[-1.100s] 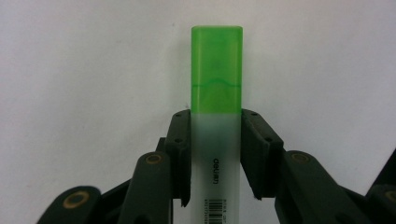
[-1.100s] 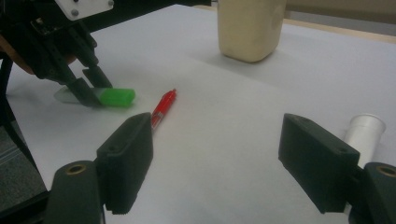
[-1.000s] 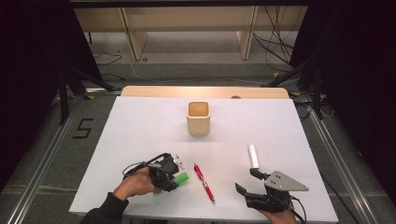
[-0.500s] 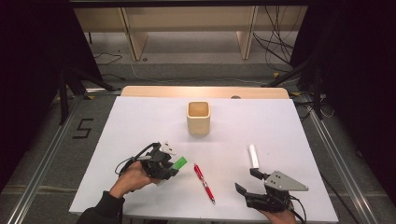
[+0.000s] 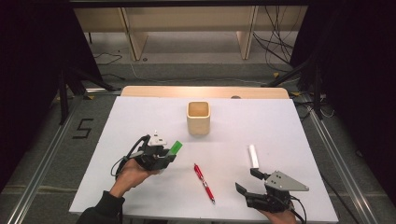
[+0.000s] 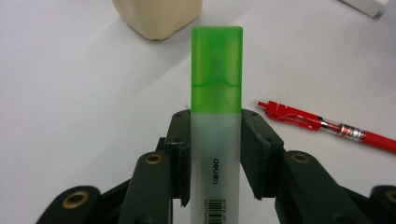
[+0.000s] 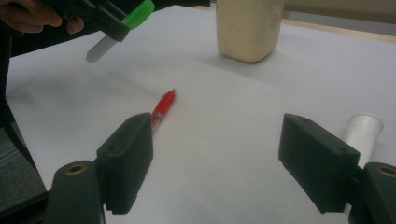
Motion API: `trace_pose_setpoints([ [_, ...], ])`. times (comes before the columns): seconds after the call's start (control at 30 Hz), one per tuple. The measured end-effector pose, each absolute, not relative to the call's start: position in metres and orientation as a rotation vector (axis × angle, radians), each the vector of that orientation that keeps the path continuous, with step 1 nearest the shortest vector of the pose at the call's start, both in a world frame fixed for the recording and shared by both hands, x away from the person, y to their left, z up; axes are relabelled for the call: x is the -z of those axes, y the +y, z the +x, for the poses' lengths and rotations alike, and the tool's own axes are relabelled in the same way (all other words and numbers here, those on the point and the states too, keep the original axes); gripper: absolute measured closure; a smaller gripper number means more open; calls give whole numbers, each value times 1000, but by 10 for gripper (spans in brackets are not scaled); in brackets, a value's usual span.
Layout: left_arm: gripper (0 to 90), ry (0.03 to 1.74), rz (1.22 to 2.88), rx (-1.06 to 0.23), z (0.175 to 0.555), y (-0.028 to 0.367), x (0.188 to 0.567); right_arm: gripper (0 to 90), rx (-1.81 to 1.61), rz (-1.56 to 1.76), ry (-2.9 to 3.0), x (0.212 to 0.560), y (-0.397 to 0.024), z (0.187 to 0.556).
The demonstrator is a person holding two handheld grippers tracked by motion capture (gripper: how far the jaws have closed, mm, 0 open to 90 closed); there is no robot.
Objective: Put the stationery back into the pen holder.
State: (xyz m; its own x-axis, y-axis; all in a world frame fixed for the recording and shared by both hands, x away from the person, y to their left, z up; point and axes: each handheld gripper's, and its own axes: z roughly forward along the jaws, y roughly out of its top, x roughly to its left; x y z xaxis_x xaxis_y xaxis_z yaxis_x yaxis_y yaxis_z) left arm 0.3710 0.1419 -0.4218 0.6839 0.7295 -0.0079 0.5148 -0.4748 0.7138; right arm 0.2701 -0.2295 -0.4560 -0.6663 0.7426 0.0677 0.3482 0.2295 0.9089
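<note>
My left gripper [image 5: 169, 151] is shut on a highlighter [image 6: 215, 121] with a green cap [image 5: 175, 148] and a frosted white body. It holds the highlighter above the table, cap pointing toward the beige cup [image 5: 198, 117]. In the right gripper view the same highlighter [image 7: 122, 27] hangs tilted at the upper left. A red pen [image 5: 204, 183] lies on the white table [image 5: 280, 121] between the two grippers. My right gripper [image 5: 248, 181] rests open at the front right, its jaws wide apart with nothing between them. A white cylinder [image 5: 252, 155] lies just beyond it.
The beige cup [image 7: 247, 28] stands upright at the table's middle back. A wooden strip [image 5: 205, 92] runs along the far edge. Black frame rails and cables surround the table on the floor.
My left gripper has risen off the table with the green highlighter and moved left and toward the cup. The right gripper, pen and white cylinder have not moved.
</note>
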Motion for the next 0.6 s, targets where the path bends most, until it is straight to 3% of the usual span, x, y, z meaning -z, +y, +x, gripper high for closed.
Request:
trace_pose_setpoints([
  [0.23,659,963,2101,-461,371,145,418,271,-1421,1005,2128,456,-229,270],
  [0.6,659,1009,1956,-442,381,153,411,270,-1416,1012,2121,456,-230,270],
])
